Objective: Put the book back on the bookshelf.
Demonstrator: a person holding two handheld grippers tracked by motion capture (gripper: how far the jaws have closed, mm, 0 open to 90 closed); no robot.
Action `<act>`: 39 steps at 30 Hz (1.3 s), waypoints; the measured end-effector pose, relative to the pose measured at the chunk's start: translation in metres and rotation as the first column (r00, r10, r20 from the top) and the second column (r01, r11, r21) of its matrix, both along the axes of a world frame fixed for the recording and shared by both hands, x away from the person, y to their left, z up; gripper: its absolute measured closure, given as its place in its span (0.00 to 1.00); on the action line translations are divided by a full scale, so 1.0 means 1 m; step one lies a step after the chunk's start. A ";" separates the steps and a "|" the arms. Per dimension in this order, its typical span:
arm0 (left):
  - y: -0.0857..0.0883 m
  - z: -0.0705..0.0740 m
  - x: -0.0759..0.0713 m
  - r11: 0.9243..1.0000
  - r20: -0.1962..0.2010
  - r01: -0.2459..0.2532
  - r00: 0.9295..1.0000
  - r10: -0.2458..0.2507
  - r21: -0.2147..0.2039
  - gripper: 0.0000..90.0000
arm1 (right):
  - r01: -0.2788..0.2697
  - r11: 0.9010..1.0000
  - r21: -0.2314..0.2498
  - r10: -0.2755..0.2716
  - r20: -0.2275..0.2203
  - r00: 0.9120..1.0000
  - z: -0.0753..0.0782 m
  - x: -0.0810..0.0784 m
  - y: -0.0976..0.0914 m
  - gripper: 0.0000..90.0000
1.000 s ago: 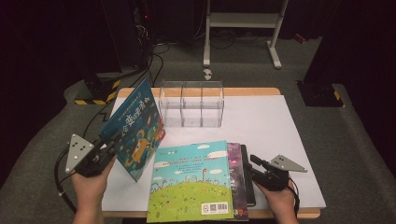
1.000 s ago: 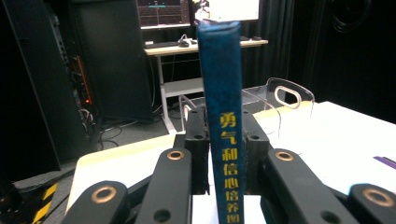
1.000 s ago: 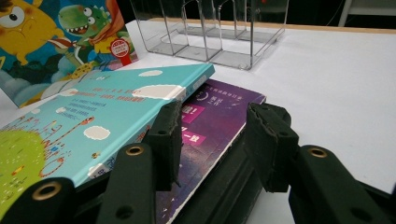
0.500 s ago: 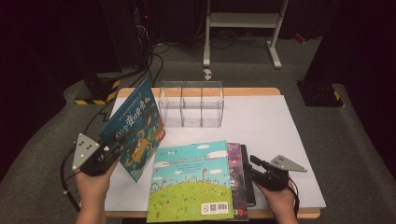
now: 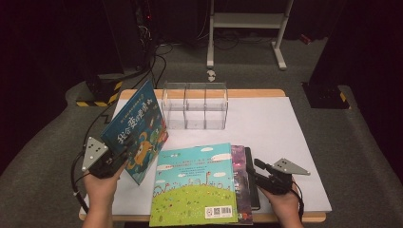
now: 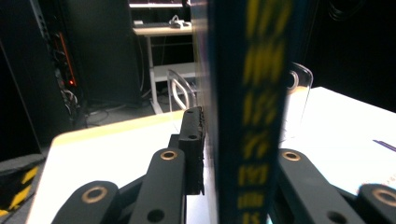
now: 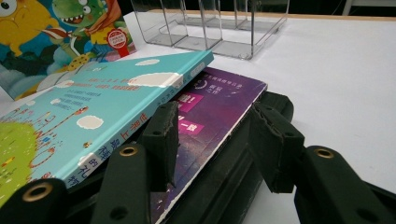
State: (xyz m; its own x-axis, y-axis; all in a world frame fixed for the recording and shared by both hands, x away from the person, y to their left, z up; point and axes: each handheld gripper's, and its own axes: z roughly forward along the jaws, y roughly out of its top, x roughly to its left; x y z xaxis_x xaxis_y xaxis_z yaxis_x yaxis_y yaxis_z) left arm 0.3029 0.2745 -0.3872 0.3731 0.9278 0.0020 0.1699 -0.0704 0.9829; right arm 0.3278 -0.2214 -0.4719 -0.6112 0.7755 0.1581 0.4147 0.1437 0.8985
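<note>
Blue book (image 5: 135,130): standing on its lower edge at the left of the desk (image 5: 285,137), leaning, cover facing the right; in the left tool view its spine (image 6: 250,116) with yellow letters is rising between the jaws.
Left tool (image 5: 111,164): gripping the blue book at its lower near corner, one jaw sitting on each side of it; the jaws have just been easing a little wider, with the book between them.
Left hand (image 5: 102,185): coming in from the bottom left, holding that tool.
Stack: lying flat at the near middle of the desk, just right of the blue book; a teal book (image 5: 195,183) is sitting on top, a purple book (image 5: 240,166) under it and showing at the right, a black one (image 5: 252,180) lowest.
Right tool (image 5: 256,172): pointing left at the stack's right edge; jaws standing apart, one over the purple cover and one beside the black edge, not pressing; they have just been opening further.
Right hand (image 5: 283,202): resting at the near right edge of the desk.
Rack (image 5: 195,104): clear, with three compartments, standing behind the books, near the far edge.
</note>
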 end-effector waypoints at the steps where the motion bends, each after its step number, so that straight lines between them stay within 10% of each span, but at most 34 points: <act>1: -0.001 -0.001 0.001 1.000 0.001 0.002 1.000 -0.002 -0.003 0.81 | -0.002 1.000 -0.004 0.002 -0.001 1.000 0.000 0.000 0.000 0.59; 18: -0.009 0.001 0.008 1.000 -0.024 -0.024 0.999 0.023 -0.018 0.92 | -0.008 1.000 0.001 0.008 -0.010 1.000 -0.003 0.000 0.000 0.59; 39: -0.043 0.060 0.069 0.997 0.015 -0.062 0.998 0.063 -0.038 0.92 | 0.005 1.000 0.025 -0.006 0.007 1.000 -0.001 0.001 -0.009 0.59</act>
